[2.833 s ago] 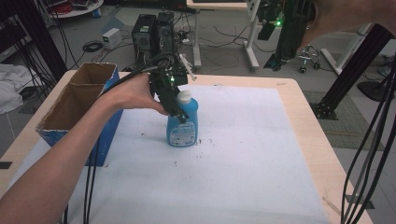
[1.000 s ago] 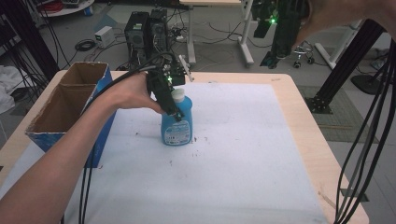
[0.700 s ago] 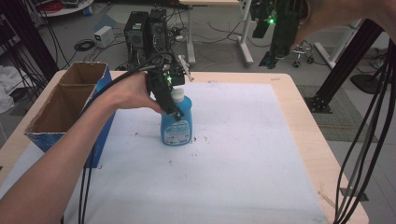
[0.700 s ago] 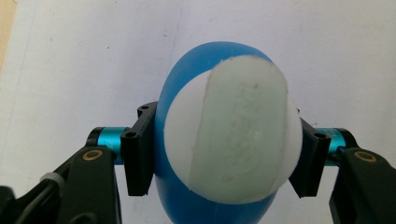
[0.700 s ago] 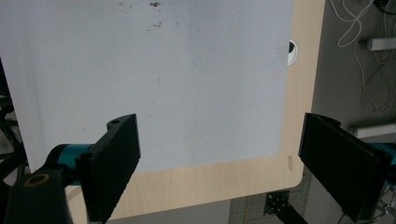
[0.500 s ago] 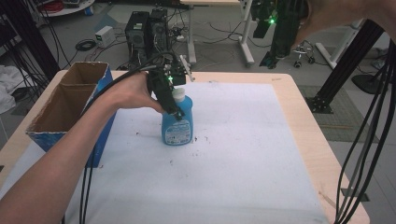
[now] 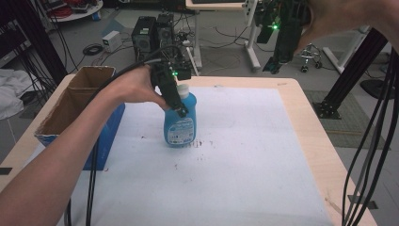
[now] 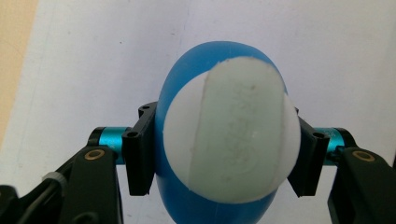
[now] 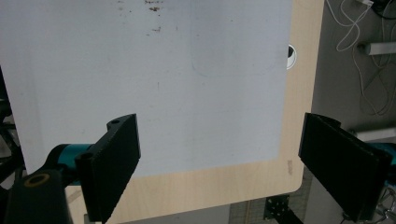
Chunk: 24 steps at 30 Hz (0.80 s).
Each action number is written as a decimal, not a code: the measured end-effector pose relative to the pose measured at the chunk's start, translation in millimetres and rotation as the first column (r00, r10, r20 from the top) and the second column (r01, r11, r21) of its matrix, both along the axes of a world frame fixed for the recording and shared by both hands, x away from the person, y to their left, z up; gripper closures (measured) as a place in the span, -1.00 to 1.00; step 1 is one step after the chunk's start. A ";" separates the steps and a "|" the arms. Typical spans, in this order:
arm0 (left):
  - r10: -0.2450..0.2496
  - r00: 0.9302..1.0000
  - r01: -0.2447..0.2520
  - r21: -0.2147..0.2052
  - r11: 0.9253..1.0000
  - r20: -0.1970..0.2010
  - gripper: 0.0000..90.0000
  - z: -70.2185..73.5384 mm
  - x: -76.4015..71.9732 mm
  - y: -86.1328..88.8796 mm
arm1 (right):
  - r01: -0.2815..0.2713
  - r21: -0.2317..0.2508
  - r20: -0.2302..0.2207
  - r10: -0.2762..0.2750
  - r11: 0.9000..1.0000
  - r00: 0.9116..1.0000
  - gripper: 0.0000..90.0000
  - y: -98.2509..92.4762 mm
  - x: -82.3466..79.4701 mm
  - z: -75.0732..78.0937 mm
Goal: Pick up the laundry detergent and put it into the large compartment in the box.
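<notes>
The worktop is light wood, with a white sheet covering most of its surface. An open cardboard box with a blue lower wall stands at the left edge of the worktop.

The blue bottle sits near the middle of the sheet, toward the far edge and just right of the box. Its long axis is vertical. The white cap points straight up and the base faces the sheet; contact between base and sheet cannot be confirmed. In the left gripper view the cap faces the camera end-on, with the blue body visible behind it.

The left claw comes down from above at the bottle's upper part. Its jaws are clamped on the bottle just below the cap, one pad against each side.

The right claw is held high over the far right of the worktop. Its jaws stand wide apart with nothing between them.
</notes>
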<state>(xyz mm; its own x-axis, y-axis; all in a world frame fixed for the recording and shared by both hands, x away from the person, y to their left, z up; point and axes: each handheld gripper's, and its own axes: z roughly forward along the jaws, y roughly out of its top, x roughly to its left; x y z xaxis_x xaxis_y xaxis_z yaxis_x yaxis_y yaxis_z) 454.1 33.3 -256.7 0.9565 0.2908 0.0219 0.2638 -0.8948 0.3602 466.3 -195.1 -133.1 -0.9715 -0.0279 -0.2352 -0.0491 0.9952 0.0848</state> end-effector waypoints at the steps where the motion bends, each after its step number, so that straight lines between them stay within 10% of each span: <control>1: 0.000 1.000 0.000 0.002 1.000 -0.003 -0.16 4.1 -0.3 0.5 | -0.001 0.001 0.000 0.001 1.000 1.000 -0.74 -0.2 0.1 0.0; 24: 0.015 0.999 -0.015 0.017 1.000 0.041 -0.16 121.8 -11.2 8.1 | -0.005 -0.008 0.008 0.005 1.000 1.000 -0.74 -1.0 -2.8 0.7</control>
